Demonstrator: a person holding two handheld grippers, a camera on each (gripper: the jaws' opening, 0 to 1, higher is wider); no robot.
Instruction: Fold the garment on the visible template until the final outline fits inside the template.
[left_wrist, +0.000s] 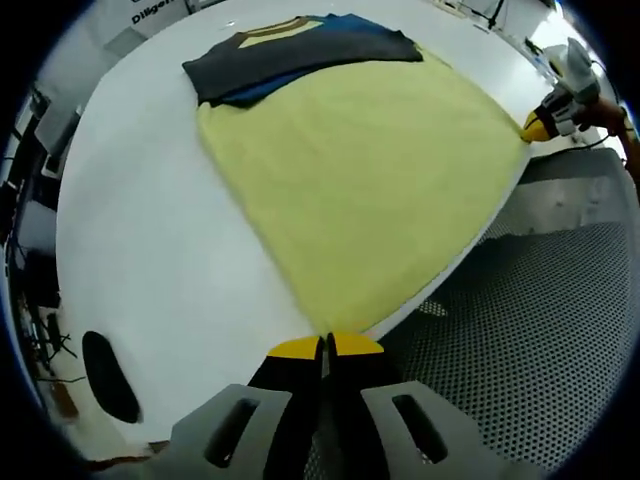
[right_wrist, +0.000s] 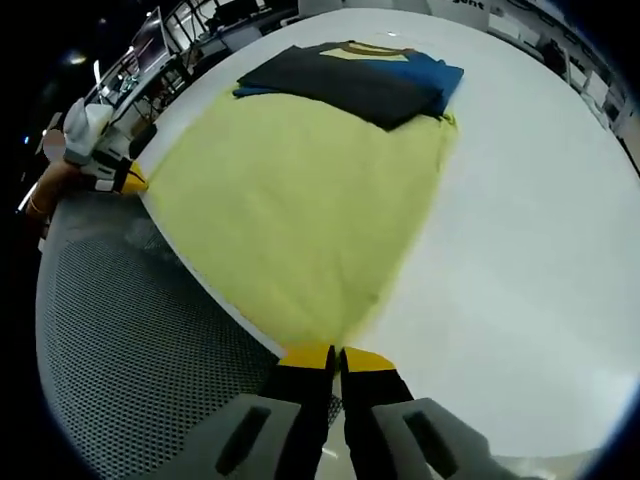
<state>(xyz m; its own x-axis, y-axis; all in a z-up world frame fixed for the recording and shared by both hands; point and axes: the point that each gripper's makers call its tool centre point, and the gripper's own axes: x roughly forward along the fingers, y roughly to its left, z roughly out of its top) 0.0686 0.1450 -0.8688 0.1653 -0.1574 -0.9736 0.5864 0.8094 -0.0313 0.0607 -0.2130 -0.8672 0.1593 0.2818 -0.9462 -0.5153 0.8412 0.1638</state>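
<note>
Two grippers are mine, one in each hand, and each has its yellow-tipped jaws closed together on a near corner of the yellow garment (left_wrist: 370, 190), right at the table's edge. In the left gripper view my left gripper (left_wrist: 325, 347) pinches the corner nearest me, and my right gripper (left_wrist: 537, 127) shows far off to the right, its tip clamped on the garment's other near corner. In the right gripper view the roles swap: my right gripper (right_wrist: 336, 357) bites the cloth at the bottom, and my left gripper (right_wrist: 132, 181) sits out at the left edge of the fabric, with my hand (right_wrist: 55, 178) behind it. The garment lies spread flat across the white table (left_wrist: 150, 250), reaching back from the rim toward the middle. On its far end rests a folded stack of darker clothes (left_wrist: 300, 55), charcoal on top with blue beneath and a striped collar showing at the back; it overlaps the far edge of the yellow cloth. A dark oval mark (left_wrist: 108, 375) sits on the table near my left gripper. Below the table edge the floor is a grey perforated mat (left_wrist: 540, 330). Beyond the table, the right gripper view catches metal racks and frames (right_wrist: 190, 35) in a dim room.
</note>
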